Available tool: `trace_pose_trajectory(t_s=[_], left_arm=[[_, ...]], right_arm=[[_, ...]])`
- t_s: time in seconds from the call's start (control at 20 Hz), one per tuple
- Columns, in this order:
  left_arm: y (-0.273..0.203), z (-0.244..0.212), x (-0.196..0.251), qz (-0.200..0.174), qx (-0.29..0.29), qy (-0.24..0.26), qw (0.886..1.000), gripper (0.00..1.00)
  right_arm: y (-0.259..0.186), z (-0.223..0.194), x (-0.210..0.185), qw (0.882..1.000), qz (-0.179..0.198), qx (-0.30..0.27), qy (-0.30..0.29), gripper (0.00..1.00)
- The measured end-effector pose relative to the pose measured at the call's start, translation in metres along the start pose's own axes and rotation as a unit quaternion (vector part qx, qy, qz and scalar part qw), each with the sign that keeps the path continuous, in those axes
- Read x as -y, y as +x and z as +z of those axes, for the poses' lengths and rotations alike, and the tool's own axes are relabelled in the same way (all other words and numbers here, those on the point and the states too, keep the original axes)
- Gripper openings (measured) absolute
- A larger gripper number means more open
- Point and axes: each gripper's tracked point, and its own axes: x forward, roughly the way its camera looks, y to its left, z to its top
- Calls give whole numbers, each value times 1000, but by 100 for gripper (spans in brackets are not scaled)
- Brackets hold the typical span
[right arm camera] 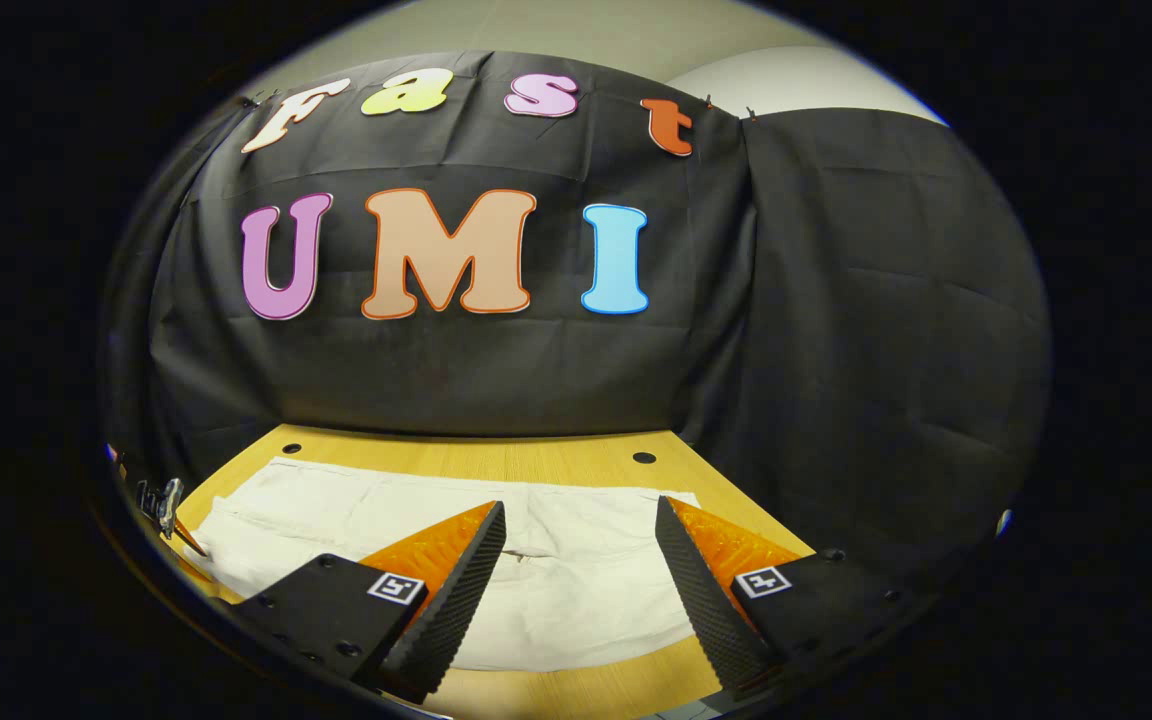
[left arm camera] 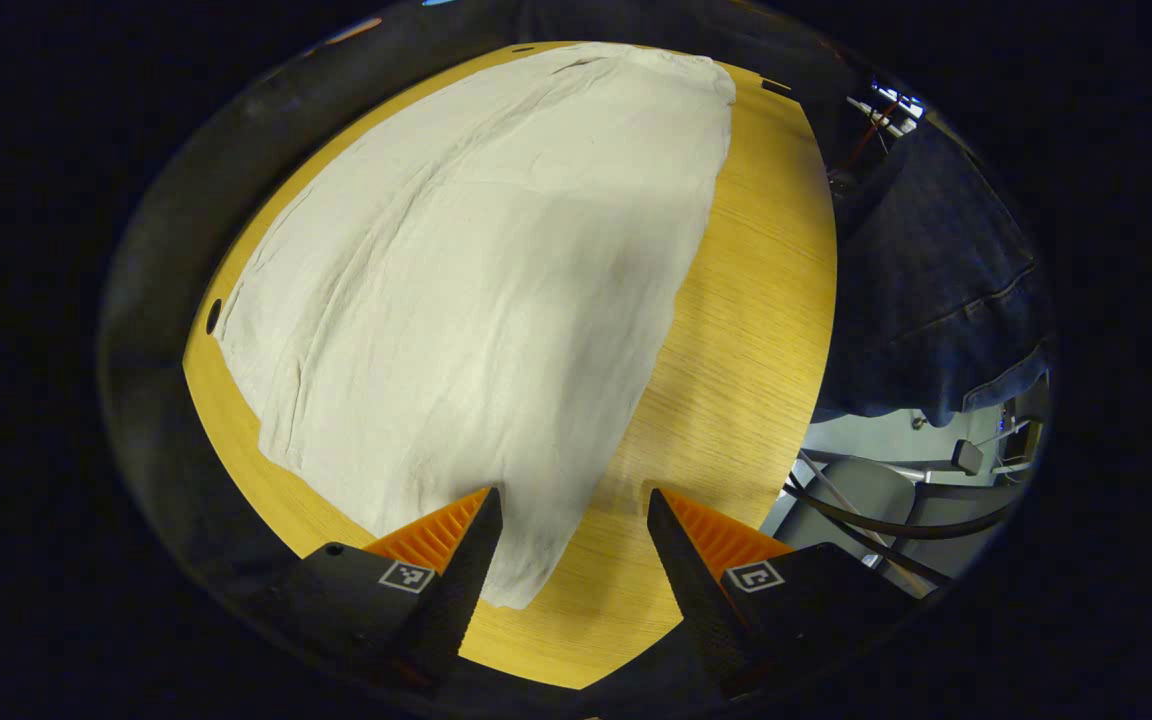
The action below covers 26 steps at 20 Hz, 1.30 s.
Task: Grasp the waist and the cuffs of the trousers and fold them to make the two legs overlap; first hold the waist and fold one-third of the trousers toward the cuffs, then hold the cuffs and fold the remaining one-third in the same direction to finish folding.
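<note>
**Two grippers apart, trousers flat on the table**

Both of my tools stand with their fingers spread and hold nothing.

From the left gripper view I look along the length of the pale trousers [left arm camera: 476, 300], which lie spread flat on the wooden table [left arm camera: 746, 330]. The cloth runs from the near edge of the table to the far end and takes up most of the top, sitting toward the left. A bare strip of wood shows along the right side. The left gripper [left arm camera: 574, 500] hovers above the near end of the trousers: its left finger sits over the cloth, its right finger over bare wood just beside the cloth's edge. I cannot tell whether either fingertip touches anything. A person's dark denim clothing [left arm camera: 936, 280] stands at the right, beyond the table edge, and a grey chair [left arm camera: 866, 490] sits lower right.

From the right gripper view I see the trousers [right arm camera: 576, 590] across their width, lying between the near and far edges of the table [right arm camera: 496, 460], with a seam or fly marking near the middle. The right gripper [right arm camera: 579, 520] is over that end of the cloth, fingers apart, pointing toward the black cloth wall [right arm camera: 836, 330] behind the table. Contact with the cloth cannot be confirmed.
</note>
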Motion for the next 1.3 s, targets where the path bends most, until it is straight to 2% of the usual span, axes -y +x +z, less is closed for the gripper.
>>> trace_pose_trajectory(t_s=[0.4, 0.6, 0.8, 0.85, 0.95, 1.0, 1.05, 1.1, 1.3], left_arm=[[13, 4, -4, -35, -27, 38, 998, 88], [14, 3, -5, -43, -53, 72, 995, 90], [16, 6, -5, -40, -64, 72, 995, 86], [16, 7, -6, -40, -66, 73, 994, 81], [17, 10, -7, -38, -64, 81, 994, 63], [17, 8, -8, -37, -67, 84, 994, 48], [18, 11, -10, -33, -67, 86, 994, 45], [18, 11, -10, -33, -69, 85, 993, 30], [20, 12, -16, -29, -72, 76, 994, 4]], right_arm=[[11, -11, -16, 1000, 14, -19, -14, 96], [17, -16, -28, 999, 32, -27, -16, 95], [21, -25, -41, 998, 55, -38, -17, 95], [22, -27, -44, 997, 62, -41, -19, 95], [24, -28, -48, 996, 75, -44, -25, 96], [24, -29, -50, 995, 81, -44, -28, 96], [24, -30, -51, 995, 87, -46, -31, 96], [24, -31, -52, 994, 94, -46, -34, 96], [27, -41, -55, 990, 122, -58, -42, 96]])
